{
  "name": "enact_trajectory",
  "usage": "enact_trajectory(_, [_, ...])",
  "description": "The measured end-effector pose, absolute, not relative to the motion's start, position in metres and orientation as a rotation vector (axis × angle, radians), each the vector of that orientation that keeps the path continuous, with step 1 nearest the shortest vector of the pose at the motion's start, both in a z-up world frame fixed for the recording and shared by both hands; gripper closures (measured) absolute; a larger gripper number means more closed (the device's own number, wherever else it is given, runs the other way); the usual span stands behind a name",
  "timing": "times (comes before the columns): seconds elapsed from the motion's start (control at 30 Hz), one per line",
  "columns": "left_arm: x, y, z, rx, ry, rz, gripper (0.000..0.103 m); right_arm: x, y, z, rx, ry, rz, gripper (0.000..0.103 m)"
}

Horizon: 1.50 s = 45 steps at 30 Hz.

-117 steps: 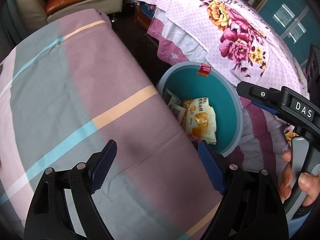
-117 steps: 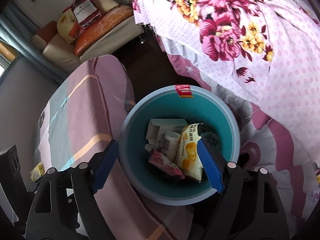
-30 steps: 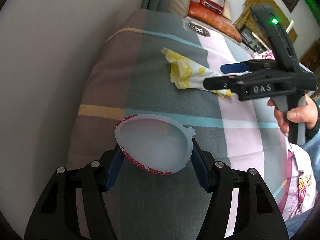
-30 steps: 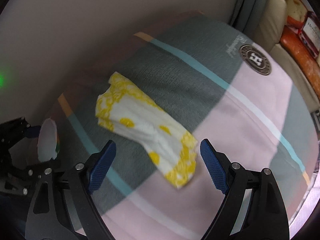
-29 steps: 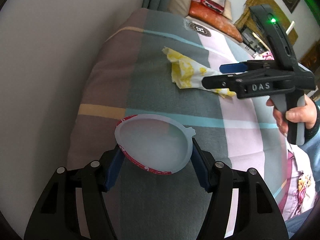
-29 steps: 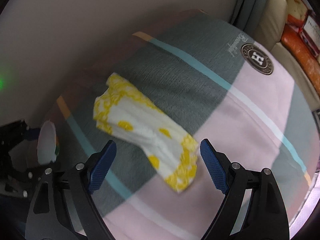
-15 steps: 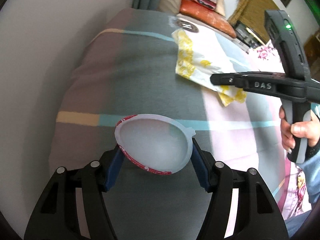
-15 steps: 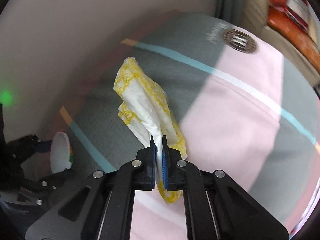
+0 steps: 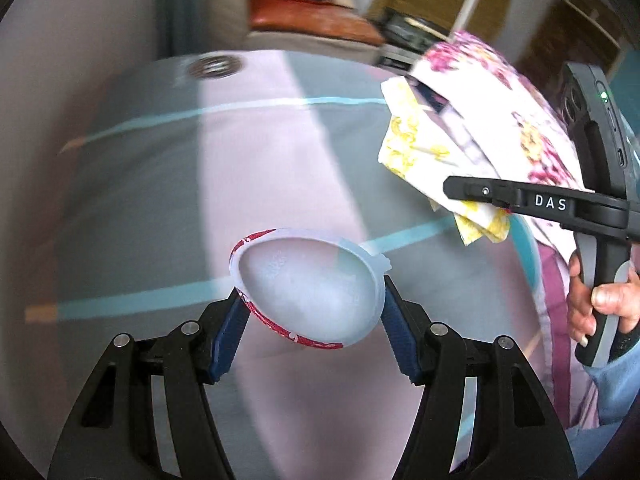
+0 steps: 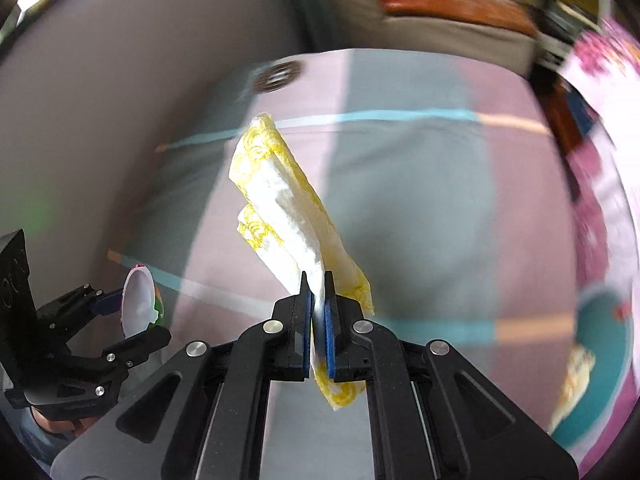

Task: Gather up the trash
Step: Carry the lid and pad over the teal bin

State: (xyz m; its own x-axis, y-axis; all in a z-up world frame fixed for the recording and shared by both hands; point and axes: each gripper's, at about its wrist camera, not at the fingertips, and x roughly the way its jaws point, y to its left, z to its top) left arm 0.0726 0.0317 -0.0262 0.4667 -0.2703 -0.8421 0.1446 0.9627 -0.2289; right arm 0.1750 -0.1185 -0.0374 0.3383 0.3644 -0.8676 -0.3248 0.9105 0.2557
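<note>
My left gripper [image 9: 310,316] is shut on a white plastic cup [image 9: 310,284] with a red printed rim, its mouth facing the camera. The same cup [image 10: 138,304] shows edge-on in the right wrist view, at the lower left. My right gripper [image 10: 317,320] is shut on a yellow and white paper napkin [image 10: 280,200], which hangs lifted above the striped bed cover [image 10: 420,208]. From the left wrist the napkin [image 9: 416,148] dangles off the right gripper [image 9: 452,188] at the right. A teal trash bin [image 10: 604,344] with a wrapper inside sits at the right edge.
A floral pink quilt [image 9: 504,92] covers the bed to the right. A cream sofa with an orange cushion [image 10: 448,4] stands behind. A grey wall [image 9: 72,80] borders the left side. A hand [image 9: 596,300] grips the right gripper's handle.
My right gripper closed on the napkin and lifted it off the cover. Both grippers have swung to the right, and the bin has come into the right wrist view. The cup stays clamped.
</note>
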Motion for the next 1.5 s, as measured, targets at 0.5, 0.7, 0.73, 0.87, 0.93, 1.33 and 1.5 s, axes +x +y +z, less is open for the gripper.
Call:
enact_trajectory(0.5, [0.093, -0.135, -0.018, 0.083, 1.059, -0.475, 0.039, 0.106, -0.302, -0.022, 0.288, 1.009, 0.226, 0.098])
enact_trajectory(0.7, [0.095, -0.191, -0.023, 0.161, 1.075, -0.524, 0.039, 0.091, -0.358, -0.026, 0.376, 0.97, 0.159, 0.098])
enact_trajectory(0.73, [0.095, -0.199, -0.024, 0.174, 1.079, -0.53, 0.039, 0.088, -0.367, -0.027, 0.389, 0.964, 0.147, 0.098])
enact_trajectory(0.87, [0.096, -0.228, -0.028, 0.212, 1.097, -0.557, 0.039, 0.076, -0.4, -0.032, 0.435, 0.948, 0.108, 0.098])
enact_trajectory(0.93, [0.098, -0.244, -0.03, 0.234, 1.103, -0.573, 0.039, 0.071, -0.414, -0.034, 0.458, 0.939, 0.09, 0.098])
enact_trajectory(1.33, [0.105, -0.301, -0.044, 0.316, 1.13, -0.638, 0.039, 0.058, -0.475, -0.051, 0.543, 0.925, 0.003, 0.098])
enact_trajectory(1.5, [0.113, -0.315, -0.054, 0.332, 1.146, -0.649, 0.039, 0.061, -0.483, -0.059, 0.551, 0.939, -0.007, 0.098])
